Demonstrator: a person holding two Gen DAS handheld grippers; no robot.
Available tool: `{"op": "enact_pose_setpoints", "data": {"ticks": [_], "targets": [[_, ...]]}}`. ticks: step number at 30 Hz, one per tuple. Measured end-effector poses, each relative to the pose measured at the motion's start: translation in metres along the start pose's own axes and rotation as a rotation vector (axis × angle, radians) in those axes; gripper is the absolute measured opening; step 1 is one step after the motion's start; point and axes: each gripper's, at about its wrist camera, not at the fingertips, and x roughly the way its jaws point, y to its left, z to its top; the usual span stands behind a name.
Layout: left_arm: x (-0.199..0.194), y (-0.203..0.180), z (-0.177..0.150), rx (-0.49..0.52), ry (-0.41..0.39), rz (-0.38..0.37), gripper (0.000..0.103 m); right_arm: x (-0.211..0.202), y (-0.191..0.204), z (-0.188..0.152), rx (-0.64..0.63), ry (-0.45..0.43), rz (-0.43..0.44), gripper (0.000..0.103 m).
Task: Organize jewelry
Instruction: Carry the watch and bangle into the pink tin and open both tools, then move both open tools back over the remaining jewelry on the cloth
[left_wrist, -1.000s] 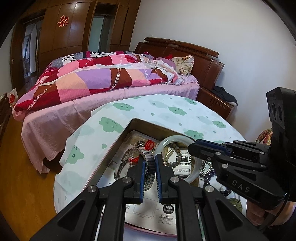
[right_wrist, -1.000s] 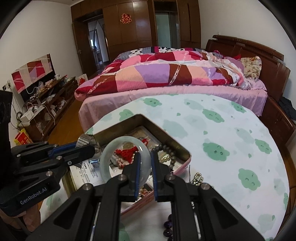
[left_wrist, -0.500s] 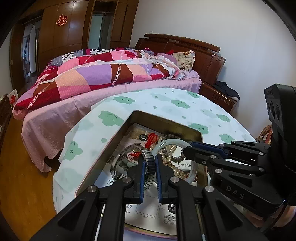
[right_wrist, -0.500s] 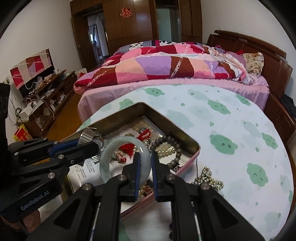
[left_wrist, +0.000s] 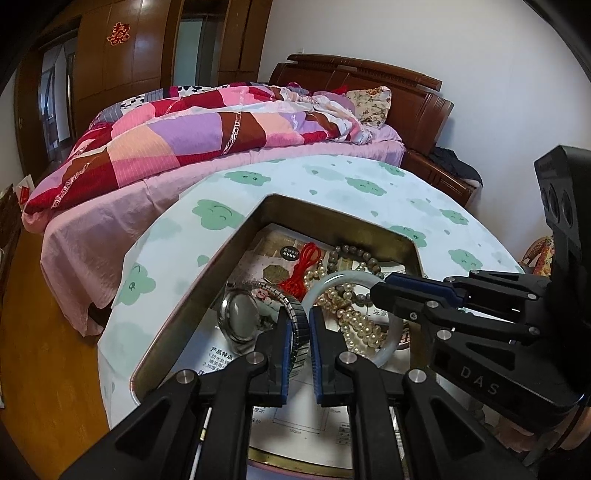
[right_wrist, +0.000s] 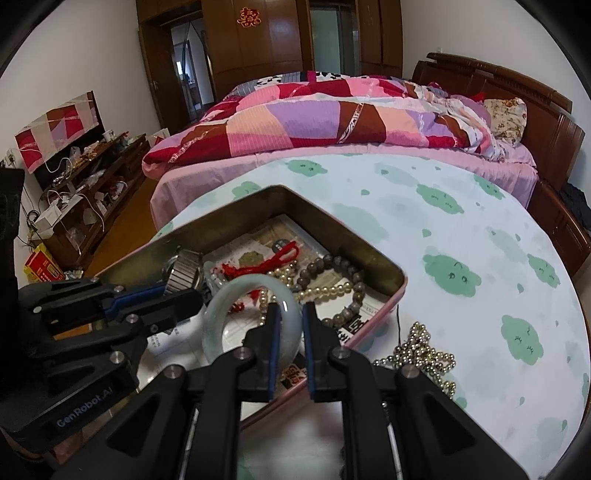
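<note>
A metal tin (left_wrist: 332, 212) (right_wrist: 325, 221) stands on the round table with jewelry inside. My left gripper (left_wrist: 298, 317) is shut on the metal band of a wristwatch (left_wrist: 240, 319), held low over the tin's left part. In the right wrist view the left gripper (right_wrist: 181, 291) comes in from the left with the watch (right_wrist: 184, 271). My right gripper (right_wrist: 288, 314) is shut on a pale jade bangle (right_wrist: 221, 314), upright over the tin. The bangle (left_wrist: 332, 282) and the right gripper (left_wrist: 384, 291) also show in the left wrist view. Pearl strands (left_wrist: 351, 321), a dark bead bracelet (right_wrist: 332, 266) and a red cord (left_wrist: 304, 267) lie in the tin.
A heap of gold-coloured beads (right_wrist: 421, 354) lies on the cloud-print tablecloth (right_wrist: 461, 229) just right of the tin. Printed paper (left_wrist: 221, 358) lines the tin's floor. A bed with a patchwork quilt (left_wrist: 207, 136) stands behind the table, a cluttered low cabinet (right_wrist: 85, 184) at far left.
Both grippers have sunk towards the tin, so the watch and the bangle now sit lower among the jewelry. Both grips have stayed the same.
</note>
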Motion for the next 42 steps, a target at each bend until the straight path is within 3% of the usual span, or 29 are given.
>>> {"op": "enact_pose_setpoints", "data": {"ticks": [10, 12, 14, 17, 19, 22, 23, 34, 42], "targets": [[0.001, -0.006, -0.002, 0.023, 0.020, 0.021, 0.010, 0.001, -0.002, 0.000, 0.009, 0.005, 0.014, 0.015], [-0.001, -0.009, -0.001, 0.039, 0.013, 0.041, 0.019, 0.000, -0.002, 0.000, 0.015, 0.002, 0.021, 0.019], [-0.006, -0.011, 0.000, 0.051, -0.001, 0.055, 0.046, -0.002, -0.003, 0.000, 0.017, -0.004, 0.027, 0.028], [-0.015, -0.011, 0.002, 0.054, -0.041, 0.071, 0.064, -0.008, -0.006, 0.000, 0.021, -0.016, 0.017, 0.029], [-0.016, -0.009, 0.003, 0.044, -0.044, 0.062, 0.064, -0.013, -0.011, 0.000, 0.034, -0.025, 0.026, 0.033], [-0.012, -0.009, 0.003, 0.042, -0.028, 0.068, 0.064, -0.022, -0.016, -0.001, 0.040, -0.044, 0.004, 0.052], [-0.011, -0.009, 0.003, 0.041, -0.025, 0.074, 0.064, -0.024, -0.017, -0.001, 0.042, -0.050, 0.001, 0.054], [-0.024, -0.016, 0.004, 0.049, -0.080, 0.135, 0.065, -0.054, -0.062, -0.022, 0.111, -0.068, -0.080, 0.057], [-0.025, -0.043, -0.003, 0.092, -0.079, 0.115, 0.065, -0.067, -0.096, -0.050, 0.183, -0.054, -0.141, 0.059]]}}
